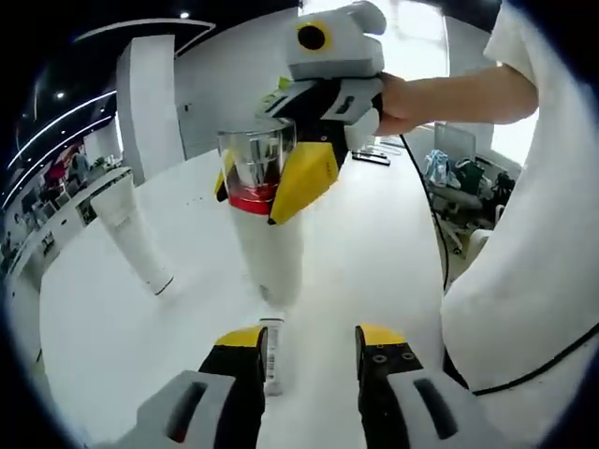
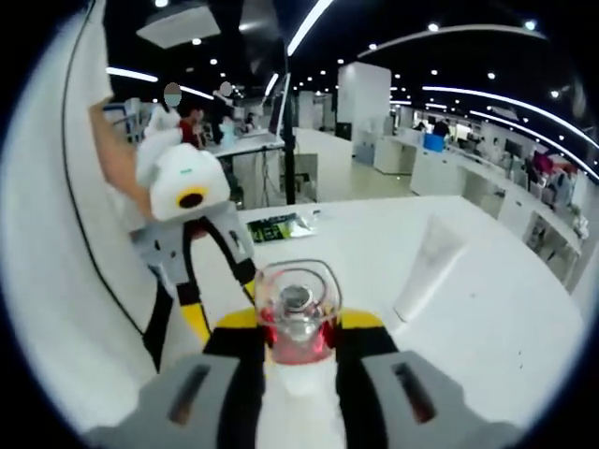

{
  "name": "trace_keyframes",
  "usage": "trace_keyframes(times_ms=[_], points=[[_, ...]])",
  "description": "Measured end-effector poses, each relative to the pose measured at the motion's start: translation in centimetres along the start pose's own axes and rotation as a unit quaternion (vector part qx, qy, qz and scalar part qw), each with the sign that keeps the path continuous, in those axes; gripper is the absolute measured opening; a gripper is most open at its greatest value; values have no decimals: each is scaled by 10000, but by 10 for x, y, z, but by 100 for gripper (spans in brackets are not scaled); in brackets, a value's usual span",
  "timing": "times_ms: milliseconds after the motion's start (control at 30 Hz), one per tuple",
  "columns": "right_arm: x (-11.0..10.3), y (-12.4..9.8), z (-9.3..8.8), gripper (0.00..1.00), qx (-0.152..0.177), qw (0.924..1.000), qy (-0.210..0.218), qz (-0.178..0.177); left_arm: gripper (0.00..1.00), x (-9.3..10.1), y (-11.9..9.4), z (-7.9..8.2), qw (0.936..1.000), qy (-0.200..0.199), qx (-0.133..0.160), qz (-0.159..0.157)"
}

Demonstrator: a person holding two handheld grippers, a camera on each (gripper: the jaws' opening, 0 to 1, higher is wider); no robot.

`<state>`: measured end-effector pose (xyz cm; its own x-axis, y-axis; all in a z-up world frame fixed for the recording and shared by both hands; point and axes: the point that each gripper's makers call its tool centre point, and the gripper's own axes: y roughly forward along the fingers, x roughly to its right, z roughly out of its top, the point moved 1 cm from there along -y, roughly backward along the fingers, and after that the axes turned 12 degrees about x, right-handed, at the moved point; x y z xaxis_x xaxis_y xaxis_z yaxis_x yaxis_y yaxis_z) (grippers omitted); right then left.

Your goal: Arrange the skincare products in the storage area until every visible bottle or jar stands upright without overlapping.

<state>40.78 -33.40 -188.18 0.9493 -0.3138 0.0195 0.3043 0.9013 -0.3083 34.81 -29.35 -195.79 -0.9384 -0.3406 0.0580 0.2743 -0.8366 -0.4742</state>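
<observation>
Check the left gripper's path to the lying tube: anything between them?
Nothing visible. The small tube lies on the table just ahead of the open left gripper; the bottle stands beyond it.

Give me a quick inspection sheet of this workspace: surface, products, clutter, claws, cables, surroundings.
Surface: white table, mostly bare.
Job's things: white bottle with clear cap held upright at its neck; white tube standing apart; small tube lying flat by the bottle's base.
Clutter: dark flat items at the far edge.
Claws: right claw shut on the bottle; left claw open, empty.
Cables: black cable on the table.
Surroundings: open office, desks, ceiling lights.
</observation>
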Motion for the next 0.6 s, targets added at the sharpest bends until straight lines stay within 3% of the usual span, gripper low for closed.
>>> trace_keyframes(times_ms=[300,600], points=[[23,8,8,25,19,10000,-78,28,39,-10,-10,-5,9997,-143,-50,204],[44,11,2,26,3,10000,34,-61,39,-11,-14,-12,9992,-285,-108,276]])
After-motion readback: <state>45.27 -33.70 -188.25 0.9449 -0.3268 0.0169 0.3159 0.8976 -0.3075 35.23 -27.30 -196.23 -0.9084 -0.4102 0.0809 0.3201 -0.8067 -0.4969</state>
